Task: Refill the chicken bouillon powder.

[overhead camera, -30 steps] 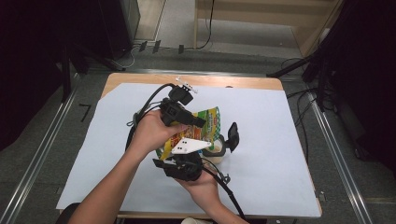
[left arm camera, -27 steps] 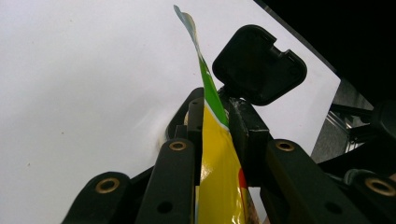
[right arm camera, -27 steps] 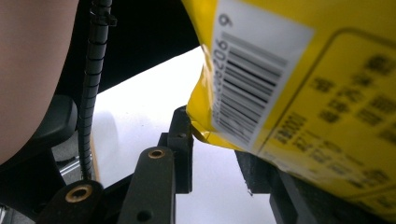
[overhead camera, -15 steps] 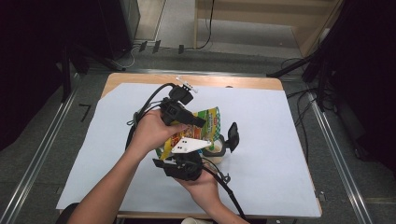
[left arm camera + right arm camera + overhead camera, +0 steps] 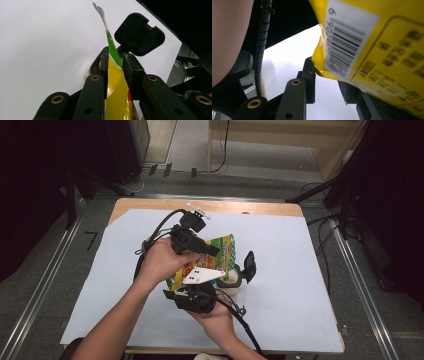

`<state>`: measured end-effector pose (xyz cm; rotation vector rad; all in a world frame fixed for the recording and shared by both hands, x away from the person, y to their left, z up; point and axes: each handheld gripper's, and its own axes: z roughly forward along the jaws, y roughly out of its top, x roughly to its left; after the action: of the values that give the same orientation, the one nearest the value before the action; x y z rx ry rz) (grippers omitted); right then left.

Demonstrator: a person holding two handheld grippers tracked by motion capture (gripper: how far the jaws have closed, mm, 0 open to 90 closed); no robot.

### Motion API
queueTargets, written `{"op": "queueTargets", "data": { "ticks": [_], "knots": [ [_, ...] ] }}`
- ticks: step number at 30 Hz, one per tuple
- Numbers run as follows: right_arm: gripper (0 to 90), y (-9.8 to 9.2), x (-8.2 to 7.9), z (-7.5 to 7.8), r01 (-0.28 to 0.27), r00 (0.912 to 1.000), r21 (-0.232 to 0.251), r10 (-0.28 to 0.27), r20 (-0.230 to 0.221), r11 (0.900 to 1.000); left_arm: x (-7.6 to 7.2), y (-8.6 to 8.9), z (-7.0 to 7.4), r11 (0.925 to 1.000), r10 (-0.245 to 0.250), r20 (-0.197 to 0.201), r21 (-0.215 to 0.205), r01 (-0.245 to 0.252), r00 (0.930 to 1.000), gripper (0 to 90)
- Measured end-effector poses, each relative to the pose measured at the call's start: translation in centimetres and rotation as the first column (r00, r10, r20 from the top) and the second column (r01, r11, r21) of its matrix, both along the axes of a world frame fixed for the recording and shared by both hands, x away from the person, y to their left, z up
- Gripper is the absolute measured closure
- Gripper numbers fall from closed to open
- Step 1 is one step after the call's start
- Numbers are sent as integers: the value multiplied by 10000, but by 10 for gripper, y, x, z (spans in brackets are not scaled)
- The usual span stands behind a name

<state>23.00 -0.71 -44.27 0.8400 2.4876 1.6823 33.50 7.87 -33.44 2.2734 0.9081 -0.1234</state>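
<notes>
A yellow and green snack pouch [image 5: 226, 249] is held up over the white sheet. My left gripper [image 5: 214, 252] is shut on its edge; in the left gripper view both jaws [image 5: 115, 60] pinch the yellow film [image 5: 117, 92]. My right gripper [image 5: 216, 287] sits just below, under its grey plate. In the right gripper view its jaws [image 5: 329, 80] stand apart with white sheet showing between them, and the pouch's barcoded back [image 5: 367, 42] hangs over the right jaw. A small white tub [image 5: 231, 281] with a raised black flip lid [image 5: 248, 266] stands beside the pouch.
White paper [image 5: 310, 270] covers the wooden table [image 5: 260, 208]. The black lid [image 5: 140, 33] rises right ahead of the left jaws. Cables trail from both grippers, one toward the front edge [image 5: 245, 325]. Metal rails [image 5: 360, 285] run along both table sides.
</notes>
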Motion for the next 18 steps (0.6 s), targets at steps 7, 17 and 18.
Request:
{"op": "queueTargets", "data": {
  "ticks": [7,17,18],
  "knots": [
    [705,0,0,0,-25,10000,1,25,31,10000,-1,1,0,10000,-9,9,8,9,10000,795],
    [705,1,-1,1,-38,10000,11,38,32,10000,-1,2,1,10000,-45,-16,20,45,10000,795],
    [705,1,-1,1,-36,10000,9,36,27,10000,-1,2,1,10000,-37,-24,20,37,10000,795]
  ]
}}
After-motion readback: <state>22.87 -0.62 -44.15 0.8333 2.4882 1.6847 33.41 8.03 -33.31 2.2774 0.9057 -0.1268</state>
